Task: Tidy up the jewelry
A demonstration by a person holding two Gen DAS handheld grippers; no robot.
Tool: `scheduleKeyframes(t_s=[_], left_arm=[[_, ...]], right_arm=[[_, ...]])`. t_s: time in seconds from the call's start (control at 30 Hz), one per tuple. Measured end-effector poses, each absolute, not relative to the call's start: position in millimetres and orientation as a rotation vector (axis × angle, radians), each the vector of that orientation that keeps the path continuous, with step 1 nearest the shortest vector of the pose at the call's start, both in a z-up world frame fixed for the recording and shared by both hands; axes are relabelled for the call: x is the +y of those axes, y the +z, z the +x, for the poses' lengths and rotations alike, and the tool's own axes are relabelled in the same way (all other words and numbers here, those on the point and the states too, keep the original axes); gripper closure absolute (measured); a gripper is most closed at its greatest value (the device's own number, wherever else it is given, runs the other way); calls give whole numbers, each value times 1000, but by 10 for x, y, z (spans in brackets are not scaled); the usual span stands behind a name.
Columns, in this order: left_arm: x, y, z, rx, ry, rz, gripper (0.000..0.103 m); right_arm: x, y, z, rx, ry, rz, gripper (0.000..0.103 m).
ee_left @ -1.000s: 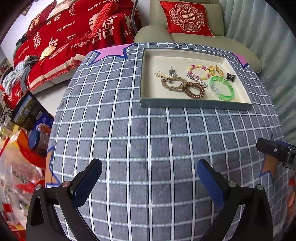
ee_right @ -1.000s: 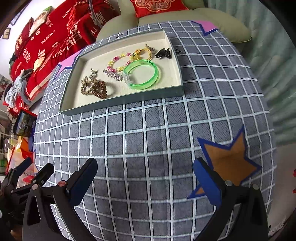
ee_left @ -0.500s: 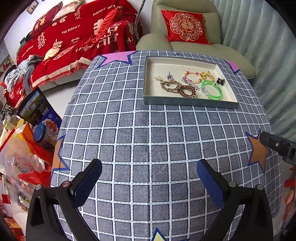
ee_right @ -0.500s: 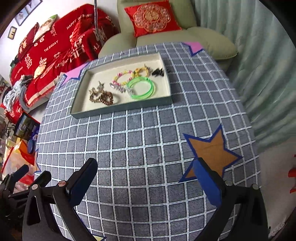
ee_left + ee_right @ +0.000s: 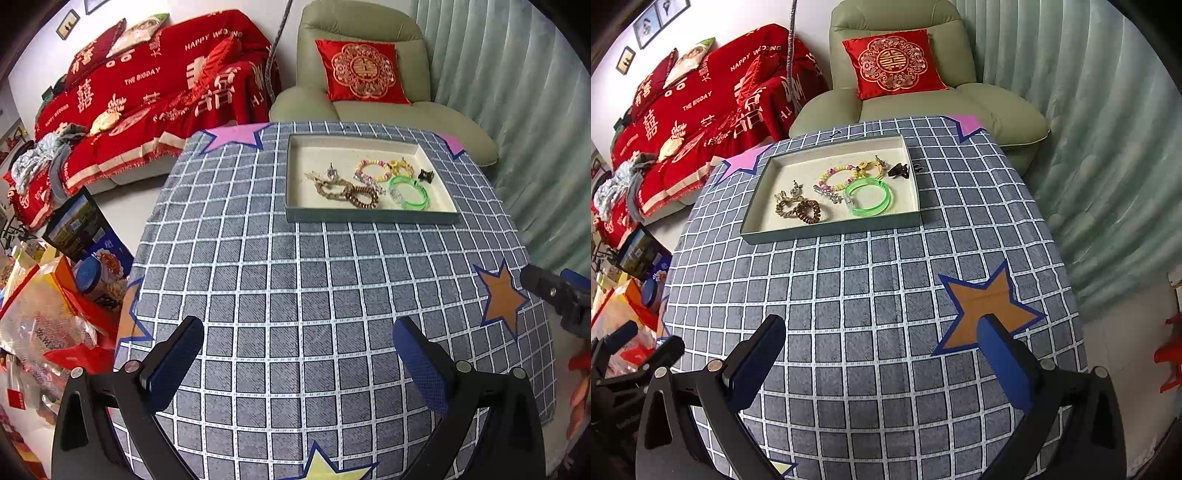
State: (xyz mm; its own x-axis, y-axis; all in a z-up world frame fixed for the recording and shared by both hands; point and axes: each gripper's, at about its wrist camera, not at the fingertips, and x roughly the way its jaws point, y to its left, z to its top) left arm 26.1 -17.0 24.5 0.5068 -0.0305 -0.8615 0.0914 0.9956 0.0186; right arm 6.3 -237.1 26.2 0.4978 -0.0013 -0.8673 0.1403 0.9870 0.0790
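A shallow grey-green tray (image 5: 369, 216) (image 5: 831, 230) sits at the far side of the checked tablecloth. In it lie a green bangle (image 5: 409, 192) (image 5: 868, 197), a brown coil hair tie (image 5: 364, 197) (image 5: 807, 212), a braided brown bracelet (image 5: 330, 186), a pastel bead bracelet (image 5: 373, 170) (image 5: 836, 175), a yellow piece (image 5: 400, 165), a black claw clip (image 5: 425, 175) (image 5: 898, 170) and a small silver charm (image 5: 332, 171). My left gripper (image 5: 297, 345) is open and empty, well short of the tray. My right gripper (image 5: 881, 341) is open and empty too, also seen at the left view's right edge (image 5: 557, 291).
The tablecloth (image 5: 295, 277) carries star patches, an orange one (image 5: 988, 306) by my right fingers. A green armchair with a red cushion (image 5: 364, 72) stands behind the table, a red-covered sofa (image 5: 147, 96) to the left, boxes and bags (image 5: 55, 288) on the floor left, a curtain (image 5: 1089, 147) right.
Both grippers have pulled back and up from the table; the tray looks smaller and farther, and more of the room shows. Both stay open and empty. The jewelry has not moved.
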Motion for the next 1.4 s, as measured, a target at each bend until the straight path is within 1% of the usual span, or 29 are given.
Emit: scheduleKeyframes(t_s=[0.57,1.4], left_arm=[[-141,419,179,1013,-64,28,0],[-140,399,147,1028,-51,18,0]], right_arm=[[-2210,436,-55,1014,-60,103,0],[-2202,437,-80,1017,-60,113,0]])
